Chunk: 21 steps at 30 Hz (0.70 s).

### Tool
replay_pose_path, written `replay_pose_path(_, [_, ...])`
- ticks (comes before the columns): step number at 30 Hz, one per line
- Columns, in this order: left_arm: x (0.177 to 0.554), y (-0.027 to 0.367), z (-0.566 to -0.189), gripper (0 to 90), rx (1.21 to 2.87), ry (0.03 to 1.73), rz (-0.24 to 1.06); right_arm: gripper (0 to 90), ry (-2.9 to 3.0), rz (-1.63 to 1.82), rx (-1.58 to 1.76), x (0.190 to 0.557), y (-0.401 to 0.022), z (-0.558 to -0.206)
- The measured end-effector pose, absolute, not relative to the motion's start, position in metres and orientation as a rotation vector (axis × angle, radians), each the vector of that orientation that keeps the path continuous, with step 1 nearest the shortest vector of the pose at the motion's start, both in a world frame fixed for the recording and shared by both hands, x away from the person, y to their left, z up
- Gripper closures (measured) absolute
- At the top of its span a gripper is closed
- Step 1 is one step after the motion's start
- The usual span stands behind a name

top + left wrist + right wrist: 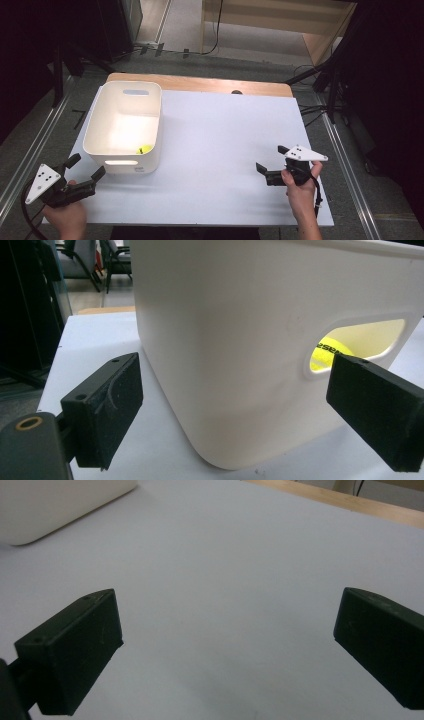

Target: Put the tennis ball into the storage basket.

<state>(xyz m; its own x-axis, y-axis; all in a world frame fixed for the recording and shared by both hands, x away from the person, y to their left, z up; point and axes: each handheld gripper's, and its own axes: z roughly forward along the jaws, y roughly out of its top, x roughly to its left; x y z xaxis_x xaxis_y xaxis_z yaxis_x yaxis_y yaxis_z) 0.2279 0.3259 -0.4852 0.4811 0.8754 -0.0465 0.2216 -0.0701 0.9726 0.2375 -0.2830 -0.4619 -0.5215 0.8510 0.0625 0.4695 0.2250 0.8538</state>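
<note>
Right gripper [227,655] w/ its two black rectangular jaws rising from the bottom edge, set wide apart, nothing between them but bare surface. Left jaw tilts inward, small screw hole visible near its top corner; right jaw partly cut off by the frame edge. Below and ahead: flat pale grey-white table sheet [225,570], matte, smooth. Top left corner: rounded lower corner of a white plastic bin [50,505], resting on the sheet, well apart from both jaws. Top right: strip of light wooden table edge [350,500] running diagonally beyond the sheet.
</note>
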Motion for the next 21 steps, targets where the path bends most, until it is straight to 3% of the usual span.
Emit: replay_pose_path(21, [0.228, 0.325, -0.486, 7.9, 1.591, 0.973, 0.712, 0.0, 1.887, 1.321, 1.348, 0.199, -0.359, -0.491])
